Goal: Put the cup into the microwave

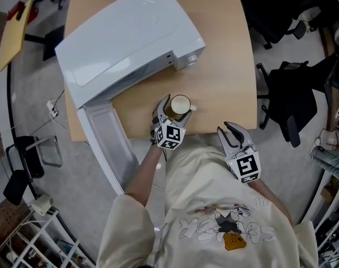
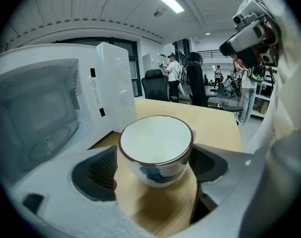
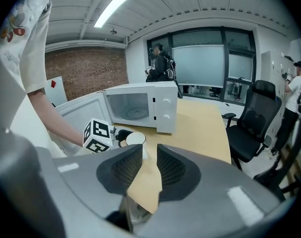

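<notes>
A white cup point(image 1: 180, 104) with a dark rim and a blue pattern stands upright on the wooden table point(image 1: 225, 66), near its front edge. My left gripper point(image 1: 175, 111) reaches around it. In the left gripper view the cup point(image 2: 156, 150) sits between the wide-apart jaws of the left gripper point(image 2: 152, 165), and the pads do not press on it. The white microwave point(image 1: 130, 32) stands behind it with its door point(image 1: 105, 141) swung open. My right gripper point(image 1: 232, 132) hovers off the table's front edge, its jaws a narrow gap apart and empty point(image 3: 149, 165). It looks toward the cup point(image 3: 135, 139) and the microwave point(image 3: 140, 105).
Black office chairs point(image 1: 292, 105) stand right of the table, one close by point(image 3: 259, 118). The open door overhangs the table's left front corner. A wire rack point(image 1: 41, 233) and a small stool point(image 1: 29, 161) stand on the floor at left. People stand far back point(image 2: 172, 73).
</notes>
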Tool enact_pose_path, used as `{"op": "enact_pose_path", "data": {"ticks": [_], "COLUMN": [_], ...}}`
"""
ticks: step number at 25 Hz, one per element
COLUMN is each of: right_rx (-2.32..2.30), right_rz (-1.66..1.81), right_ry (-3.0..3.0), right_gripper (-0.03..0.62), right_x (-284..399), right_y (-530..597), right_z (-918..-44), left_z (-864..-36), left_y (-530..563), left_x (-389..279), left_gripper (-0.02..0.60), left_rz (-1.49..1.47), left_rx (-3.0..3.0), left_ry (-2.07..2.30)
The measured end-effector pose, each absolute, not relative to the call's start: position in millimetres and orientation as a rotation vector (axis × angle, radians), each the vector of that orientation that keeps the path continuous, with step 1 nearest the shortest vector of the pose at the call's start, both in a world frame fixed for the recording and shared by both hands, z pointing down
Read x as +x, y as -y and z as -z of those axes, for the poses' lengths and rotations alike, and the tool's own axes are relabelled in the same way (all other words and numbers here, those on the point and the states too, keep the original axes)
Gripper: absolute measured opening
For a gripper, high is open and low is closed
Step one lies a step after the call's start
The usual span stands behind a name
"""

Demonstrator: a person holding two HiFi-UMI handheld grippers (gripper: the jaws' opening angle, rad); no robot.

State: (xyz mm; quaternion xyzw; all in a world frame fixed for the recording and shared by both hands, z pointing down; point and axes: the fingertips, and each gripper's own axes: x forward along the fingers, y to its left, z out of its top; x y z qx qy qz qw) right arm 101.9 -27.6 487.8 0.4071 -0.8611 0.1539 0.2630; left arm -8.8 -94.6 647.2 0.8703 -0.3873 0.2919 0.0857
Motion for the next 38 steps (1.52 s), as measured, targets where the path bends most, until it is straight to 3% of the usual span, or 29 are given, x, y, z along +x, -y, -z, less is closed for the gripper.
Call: {"op": "enact_pose_path", "data": {"ticks": [5,21,30,33,38], "right_rx": [1.094,1.034,0.944,0.930,0.899], "right_rz": [-0.420,-0.381,-0.347,-0.294,-0.269], "right_ry": [2.312,2.356,2.448,2.491,2.509], "right_gripper": [0.094,0.085,0.080,0.020,0.006], "right_x": [103,95,60,47,33], "right_y": [33,39,49,54,57], "right_z": [-491,-490,-484,-474,-468], "left_z": [-644,-617,-569,-556,-552], "left_y": [98,105,138,156,186], "left_x": [-2,-29,-101,-129,-171], "left_gripper": [0.397,0.394,0.394,0.394,0.394], "left_rz": [-0.872,-0.737,-0.588,-0.554,-0.547], "left_rx": [2.644,2.479,2.254,2.182,2.068], "left_ry": [1.123,1.342,1.661,1.749,1.868]}}
